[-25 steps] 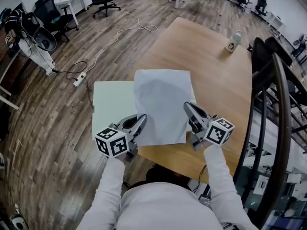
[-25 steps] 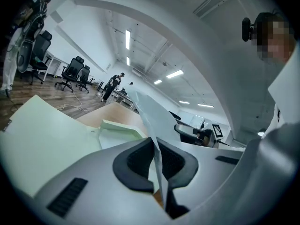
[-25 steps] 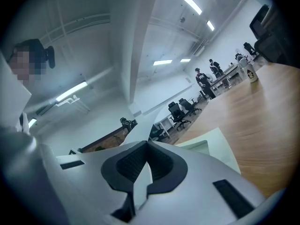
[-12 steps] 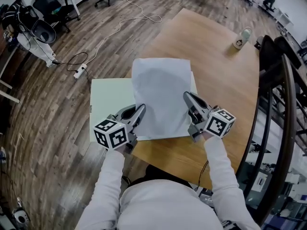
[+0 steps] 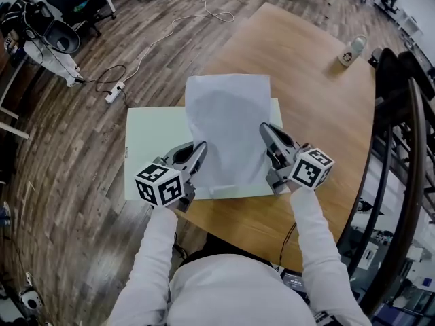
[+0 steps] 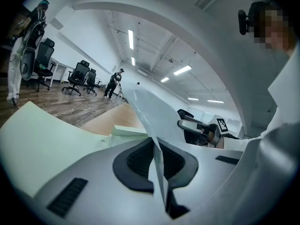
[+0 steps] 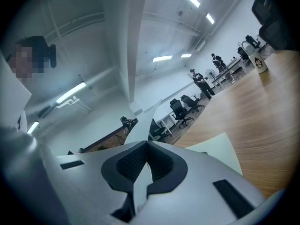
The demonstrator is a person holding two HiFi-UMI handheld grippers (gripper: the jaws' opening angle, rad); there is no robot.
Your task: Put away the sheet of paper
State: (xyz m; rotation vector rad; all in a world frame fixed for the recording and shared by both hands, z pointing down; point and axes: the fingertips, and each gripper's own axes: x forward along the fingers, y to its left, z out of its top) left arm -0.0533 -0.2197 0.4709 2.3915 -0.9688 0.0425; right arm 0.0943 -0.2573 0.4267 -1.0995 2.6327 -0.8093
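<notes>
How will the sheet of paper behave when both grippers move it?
Probably floppy: the sheet of paper curves between the left gripper and right gripper, which pinch only its near end. It looks thin and light, so its unsupported far end may droop or flutter. Pulling the jaws apart could tear it.

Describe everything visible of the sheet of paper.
The sheet is plain white, thin and rectangular, slightly bowed. The left hand-held gripper is shut on its near left edge, the right hand-held gripper on its near right edge. It spreads over a pale green pad on the wooden table; whether it touches the pad is unclear.
</notes>
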